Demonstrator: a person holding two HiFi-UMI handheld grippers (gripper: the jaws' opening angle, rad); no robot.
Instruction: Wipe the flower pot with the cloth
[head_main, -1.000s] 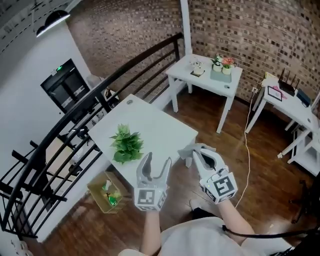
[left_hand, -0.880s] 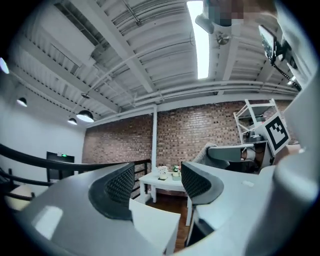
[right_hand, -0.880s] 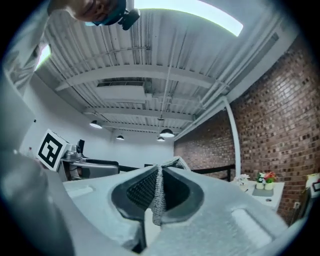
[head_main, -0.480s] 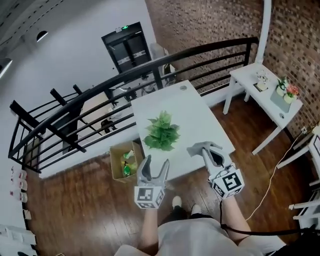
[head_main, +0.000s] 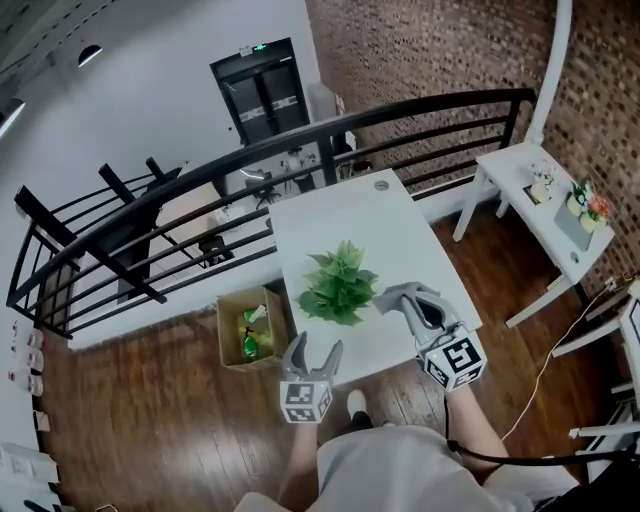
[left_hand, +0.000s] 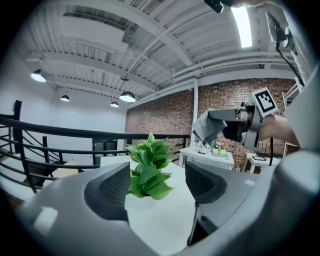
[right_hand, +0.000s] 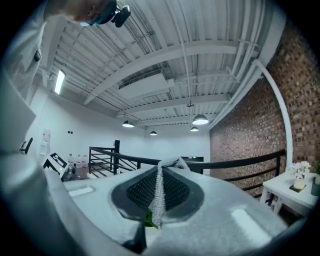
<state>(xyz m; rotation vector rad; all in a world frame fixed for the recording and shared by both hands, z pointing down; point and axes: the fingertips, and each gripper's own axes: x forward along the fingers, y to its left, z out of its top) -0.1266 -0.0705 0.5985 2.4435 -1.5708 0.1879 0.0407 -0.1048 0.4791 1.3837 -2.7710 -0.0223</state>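
Note:
A leafy green plant (head_main: 340, 283) stands near the front of the white table (head_main: 330, 225); the leaves hide its pot. My left gripper (head_main: 315, 346) hangs below the table's near edge. Its jaws are opening with nothing between them, and in the left gripper view (left_hand: 157, 185) the plant (left_hand: 149, 167) shows beyond the gap. My right gripper (head_main: 418, 312) is at the table's front right corner, shut on a grey cloth (head_main: 400, 298) just right of the plant. In the right gripper view (right_hand: 160, 182) the cloth (right_hand: 158, 202) is pinched between the pads.
A cardboard box (head_main: 245, 328) with items inside sits on the wooden floor left of the table. A black railing (head_main: 200, 190) runs behind it. A white side table (head_main: 545, 205) with small potted flowers stands at the right by the brick wall.
The head view has swung round so the table now lies straight ahead. My left gripper has sunk lower, below the table edge. The right gripper has kept hold of the cloth beside the plant.

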